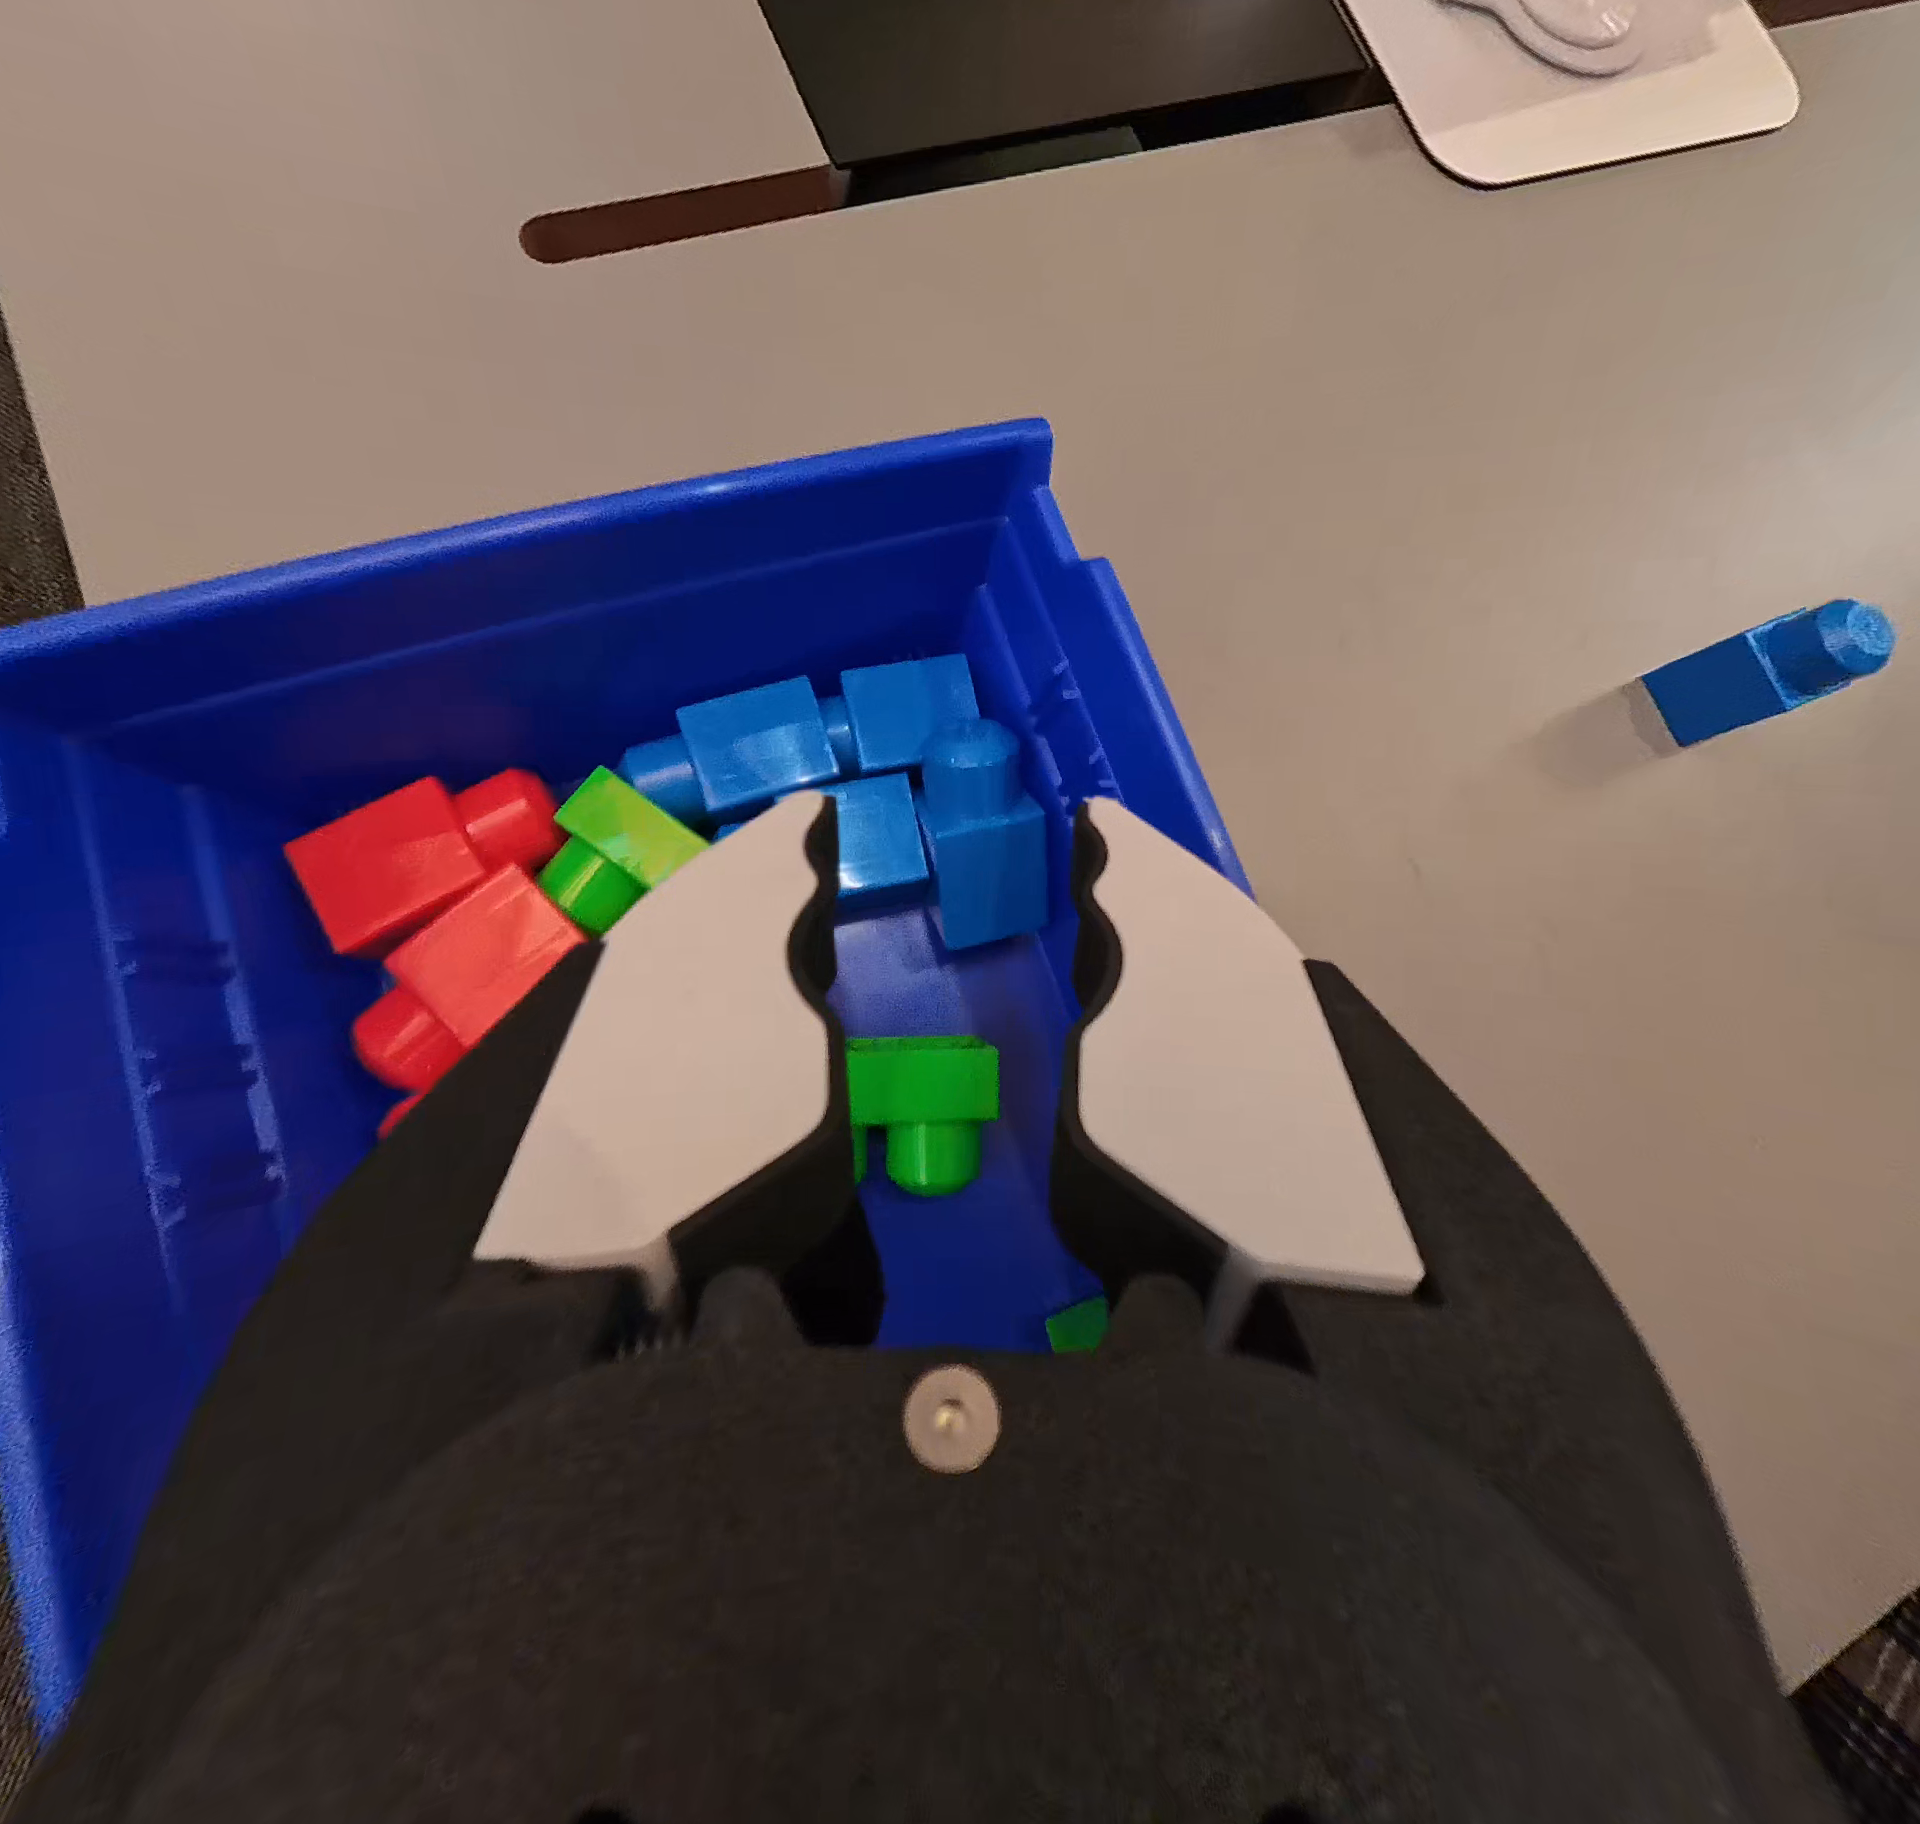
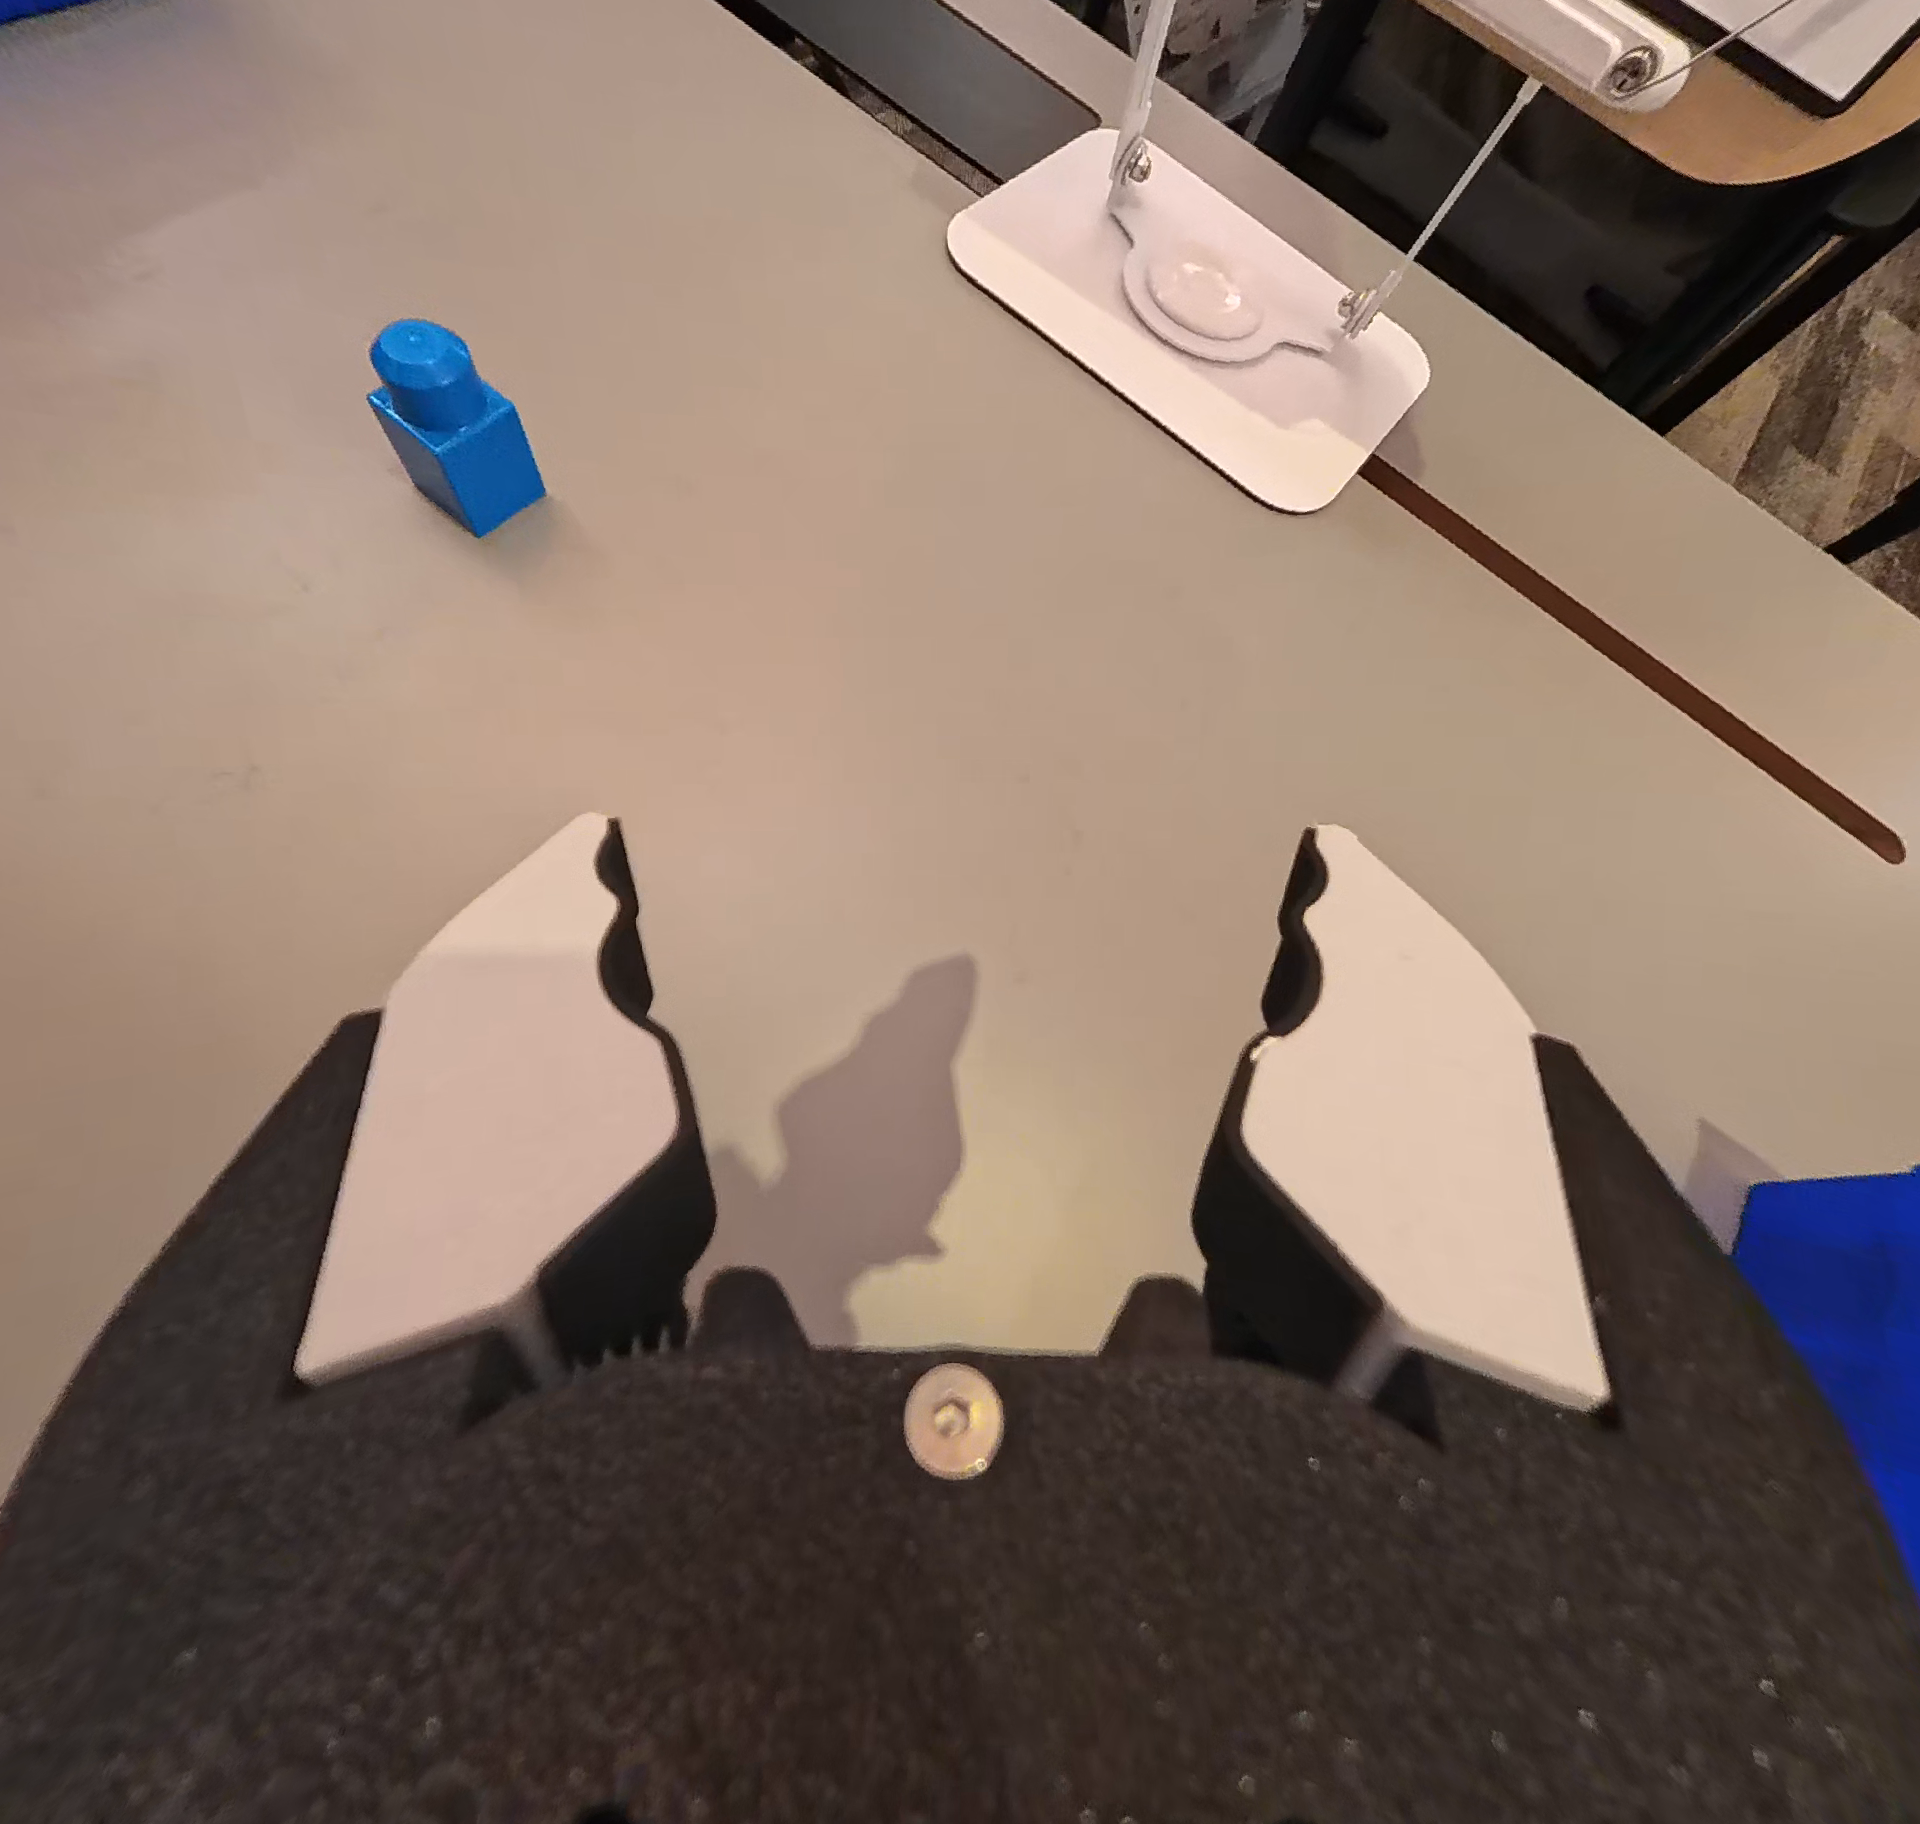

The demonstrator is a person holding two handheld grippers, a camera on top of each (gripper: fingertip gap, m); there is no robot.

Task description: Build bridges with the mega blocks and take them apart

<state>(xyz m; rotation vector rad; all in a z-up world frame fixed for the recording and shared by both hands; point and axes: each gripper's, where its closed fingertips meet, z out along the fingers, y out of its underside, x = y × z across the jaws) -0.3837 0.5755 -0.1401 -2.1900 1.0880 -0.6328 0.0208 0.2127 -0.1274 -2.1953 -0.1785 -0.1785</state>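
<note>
A blue bin (image 1: 540, 569) holds several loose blocks: red ones (image 1: 405, 865) at the left, a green one (image 1: 623, 839) and blue ones (image 1: 894, 735) at the far side. My left gripper (image 1: 951, 818) hangs over the bin, open and empty; a blue block (image 1: 987, 860) stands just past its tips and a green block (image 1: 920, 1099) lies below, between the fingers. One single-stud blue block (image 1: 1766, 673) stands alone on the table to the right of the bin; it also shows in the right wrist view (image 2: 452, 434). My right gripper (image 2: 961, 839) is wide open and empty above bare table.
A white lamp base (image 2: 1195, 320) stands at the table's far side, also in the left wrist view (image 1: 1558, 39). A dark cable hatch (image 1: 1049, 29) and slot (image 1: 675, 226) run along the table. Another blue object (image 2: 1839, 1338) sits at my right gripper's right. My hands' fingertips stand some 55 cm from each other. The blue object (image 2: 1839, 1338) is about 25 cm from my right fingertips.
</note>
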